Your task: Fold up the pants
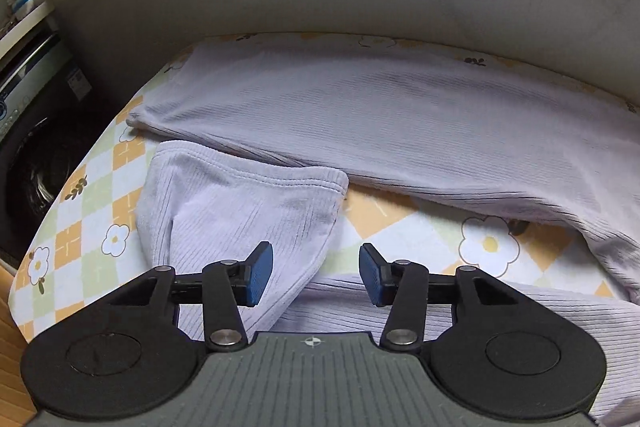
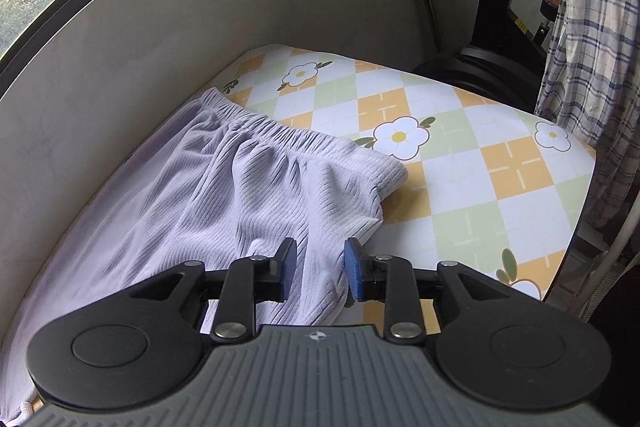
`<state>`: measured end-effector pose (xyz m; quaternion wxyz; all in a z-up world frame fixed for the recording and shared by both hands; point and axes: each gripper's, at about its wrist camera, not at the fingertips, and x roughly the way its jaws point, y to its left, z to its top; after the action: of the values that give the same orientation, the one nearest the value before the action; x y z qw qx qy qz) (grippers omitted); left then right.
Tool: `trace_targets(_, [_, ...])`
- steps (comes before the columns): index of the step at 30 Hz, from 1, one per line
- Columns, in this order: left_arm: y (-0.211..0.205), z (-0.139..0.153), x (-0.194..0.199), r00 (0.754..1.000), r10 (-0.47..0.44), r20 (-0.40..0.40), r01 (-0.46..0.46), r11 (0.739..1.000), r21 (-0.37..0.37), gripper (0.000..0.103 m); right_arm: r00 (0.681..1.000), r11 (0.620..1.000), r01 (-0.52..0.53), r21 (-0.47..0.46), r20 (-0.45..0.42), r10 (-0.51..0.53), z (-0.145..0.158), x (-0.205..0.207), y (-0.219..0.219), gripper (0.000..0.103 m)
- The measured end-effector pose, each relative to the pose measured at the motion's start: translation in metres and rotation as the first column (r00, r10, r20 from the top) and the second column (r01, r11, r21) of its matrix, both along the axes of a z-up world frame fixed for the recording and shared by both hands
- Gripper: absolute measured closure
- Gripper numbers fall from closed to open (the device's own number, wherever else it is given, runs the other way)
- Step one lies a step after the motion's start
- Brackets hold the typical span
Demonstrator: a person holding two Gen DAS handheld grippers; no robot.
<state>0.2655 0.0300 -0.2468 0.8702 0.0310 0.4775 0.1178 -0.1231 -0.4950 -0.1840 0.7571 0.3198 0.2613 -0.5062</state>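
The left claw [image 1: 316, 275] stands partly open, holding nothing, just above a turned-over leg end [image 1: 248, 195]. The right claw [image 2: 320, 269] is also parted, cloth between its pads but not pinched. The pants [image 1: 380, 115] lie on the patterned surface [image 2: 460, 167], long axis left to right, waistband [image 2: 304, 139] right. A fold looks just released; next needs a fresh grip on the doubled leg.

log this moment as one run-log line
pants: flat on table, leg cuff folded over | left gripper: open | right gripper: open
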Motion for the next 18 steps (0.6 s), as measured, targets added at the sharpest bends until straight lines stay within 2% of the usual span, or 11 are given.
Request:
trace_targets(1, [0.0, -0.006, 0.005, 1.0, 0.002, -0.015, -0.002, 1.0, -0.006, 0.061, 1.0, 0.999, 0.013, -0.03, -0.021, -0.014, 0.003, 0.006, 0.005, 0.064])
trace_targets(2, [0.003, -0.011, 0.009, 1.0, 0.01, -0.025, -0.011, 1.0, -0.018, 0.062, 0.998, 0.997, 0.03, -0.064, -0.051, -0.033, 0.008, 0.014, 0.012, 0.055])
trace_targets(3, [0.006, -0.013, 0.011, 1.0, 0.013, -0.029, -0.014, 0.999, -0.033, 0.062, 0.997, 0.996, 0.024, -0.091, -0.065, -0.03, 0.012, 0.023, 0.019, 0.05])
trace_targets(7, [0.013, -0.014, 0.014, 0.999, -0.029, -0.027, 0.028, 0.999, -0.044, 0.062, 0.994, 0.986, -0.093, -0.141, -0.072, 0.083, 0.017, 0.051, 0.04, 0.051])
trace_targets(10, [0.016, -0.022, 0.02, 0.996, -0.07, -0.056, 0.068, 0.997, -0.04, 0.062, 0.984, 0.979, -0.167, -0.113, -0.077, 0.159, 0.009, 0.073, 0.048, 0.05])
trace_targets(14, [0.024, -0.037, 0.028, 0.995, -0.049, -0.092, 0.041, 0.995, -0.089, 0.062, 0.977, 0.975, -0.206, -0.08, -0.069, 0.201, 0.001, 0.091, 0.054, 0.05])
trace_targets(18, [0.018, -0.044, 0.035, 0.996, -0.026, -0.083, 0.023, 0.999, -0.038, 0.061, 0.976, 0.975, -0.209, -0.078, -0.084, 0.202, -0.006, 0.096, 0.056, 0.05])
